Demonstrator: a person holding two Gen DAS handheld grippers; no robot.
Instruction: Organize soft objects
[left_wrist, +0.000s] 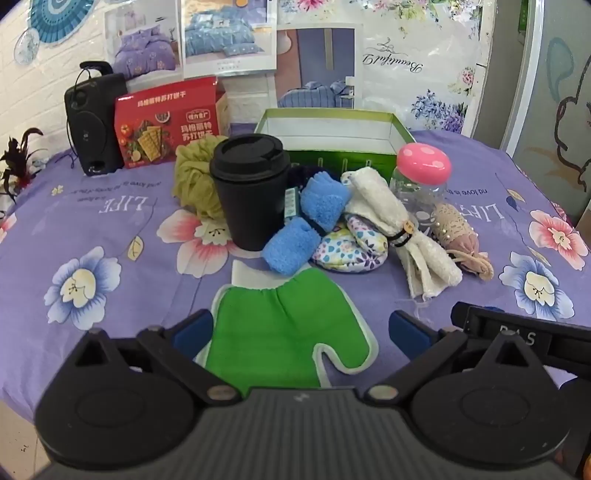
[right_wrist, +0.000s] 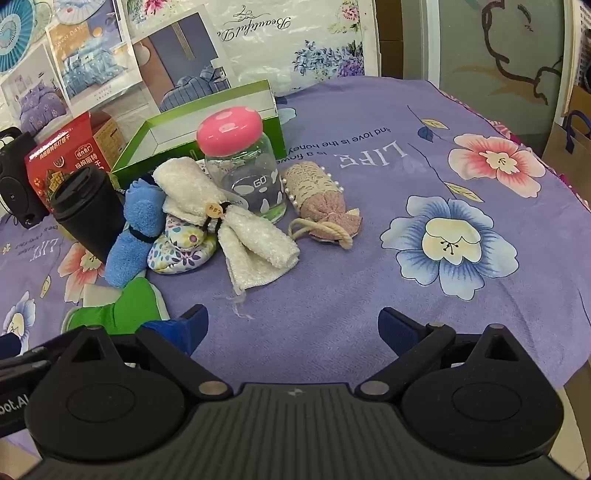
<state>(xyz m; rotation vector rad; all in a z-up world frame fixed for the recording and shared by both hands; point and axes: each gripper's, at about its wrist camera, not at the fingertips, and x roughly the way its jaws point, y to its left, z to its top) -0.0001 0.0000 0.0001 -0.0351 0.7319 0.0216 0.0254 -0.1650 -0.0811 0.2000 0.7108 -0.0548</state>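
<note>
A green mitt (left_wrist: 284, 328) lies flat on the purple cloth between my open left gripper's (left_wrist: 301, 330) fingers; it also shows in the right wrist view (right_wrist: 125, 306). Behind it lie a tied blue towel (left_wrist: 306, 225) (right_wrist: 133, 236), a floral pad (left_wrist: 351, 243) (right_wrist: 181, 247), a tied white towel (left_wrist: 402, 229) (right_wrist: 229, 218), a pink lace bundle (left_wrist: 461, 236) (right_wrist: 321, 203) and a yellow-green bath pouf (left_wrist: 195, 181). A green open box (left_wrist: 332, 147) (right_wrist: 210, 122) stands behind them. My right gripper (right_wrist: 293, 328) is open and empty over bare cloth.
A black lidded cup (left_wrist: 251, 188) (right_wrist: 88, 210) and a glass jar with a pink lid (left_wrist: 423, 173) (right_wrist: 240, 162) stand among the soft things. A red cracker box (left_wrist: 166, 122) and a black speaker (left_wrist: 92, 122) stand at the back left. The table edge runs along the right (right_wrist: 576, 354).
</note>
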